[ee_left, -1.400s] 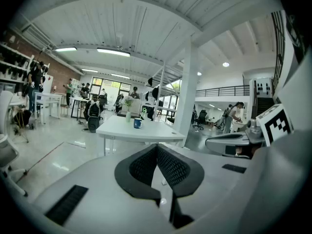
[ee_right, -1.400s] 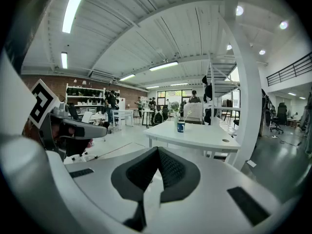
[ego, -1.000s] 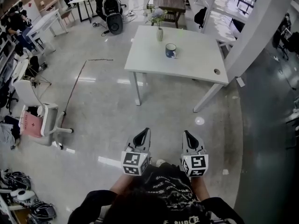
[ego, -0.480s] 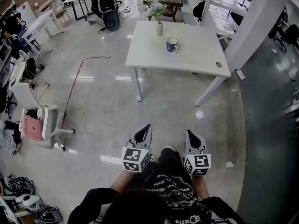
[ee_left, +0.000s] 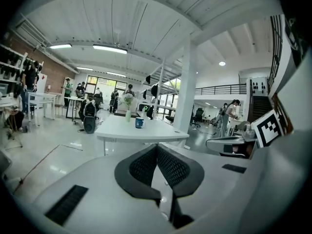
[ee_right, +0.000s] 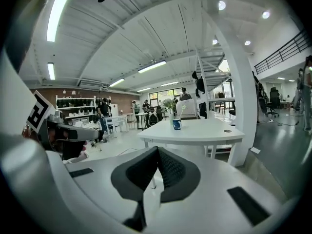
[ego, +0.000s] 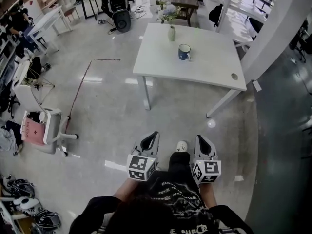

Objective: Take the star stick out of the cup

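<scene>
A blue-and-white cup (ego: 184,52) stands on the white table (ego: 161,62) across the floor, far ahead of both grippers. In the right gripper view a thin pale stick (ee_right: 183,109) rises from the cup (ee_right: 177,124); its star tip is too small to make out. The left gripper view shows the same cup (ee_left: 139,123) on the table (ee_left: 146,133). My left gripper (ego: 153,135) and right gripper (ego: 198,138) are held low by the person's waist, side by side and pointing at the table. Both are shut with nothing between their pads.
A white vase of flowers (ego: 171,32) stands on the table behind the cup. A white pillar (ego: 275,30) rises just right of the table. A white office chair (ego: 43,126) is on the left, and more desks and people (ego: 19,21) stand at the back.
The table and cup have slid slightly right and nearer in the head view as the person steps forward. Both grippers stay shut near the waist.
</scene>
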`<state>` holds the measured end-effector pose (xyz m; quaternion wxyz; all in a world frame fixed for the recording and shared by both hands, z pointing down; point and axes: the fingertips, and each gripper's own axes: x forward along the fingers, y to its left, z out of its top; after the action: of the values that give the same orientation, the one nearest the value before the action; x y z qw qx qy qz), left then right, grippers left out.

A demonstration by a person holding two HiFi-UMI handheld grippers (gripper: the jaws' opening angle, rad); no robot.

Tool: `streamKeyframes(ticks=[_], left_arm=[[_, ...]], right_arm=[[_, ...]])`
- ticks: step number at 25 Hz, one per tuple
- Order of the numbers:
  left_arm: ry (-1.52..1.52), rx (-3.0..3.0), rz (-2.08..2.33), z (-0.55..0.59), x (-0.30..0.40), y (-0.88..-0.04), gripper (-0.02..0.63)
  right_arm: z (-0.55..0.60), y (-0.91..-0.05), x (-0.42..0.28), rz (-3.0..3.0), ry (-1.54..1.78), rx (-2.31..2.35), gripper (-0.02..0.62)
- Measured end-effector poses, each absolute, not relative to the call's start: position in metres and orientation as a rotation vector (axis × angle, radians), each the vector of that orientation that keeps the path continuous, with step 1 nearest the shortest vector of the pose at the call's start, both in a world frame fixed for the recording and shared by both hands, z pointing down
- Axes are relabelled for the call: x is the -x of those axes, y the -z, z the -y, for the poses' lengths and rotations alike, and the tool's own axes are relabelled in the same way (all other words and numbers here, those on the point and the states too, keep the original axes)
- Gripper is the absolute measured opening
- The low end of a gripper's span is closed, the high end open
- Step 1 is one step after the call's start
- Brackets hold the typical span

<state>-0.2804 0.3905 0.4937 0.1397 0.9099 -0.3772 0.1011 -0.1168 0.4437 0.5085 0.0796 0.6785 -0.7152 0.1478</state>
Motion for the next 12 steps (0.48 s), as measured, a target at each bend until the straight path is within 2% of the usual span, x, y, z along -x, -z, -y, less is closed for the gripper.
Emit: streamKeyframes(ticks=[12], left_arm=[[-0.302,-2.514,1.284,-0.254,0.169,-0.491,0.020]], right_arm=[[-0.271,-0.498,0.000,2.320,-0.401,-1.849,0.008]])
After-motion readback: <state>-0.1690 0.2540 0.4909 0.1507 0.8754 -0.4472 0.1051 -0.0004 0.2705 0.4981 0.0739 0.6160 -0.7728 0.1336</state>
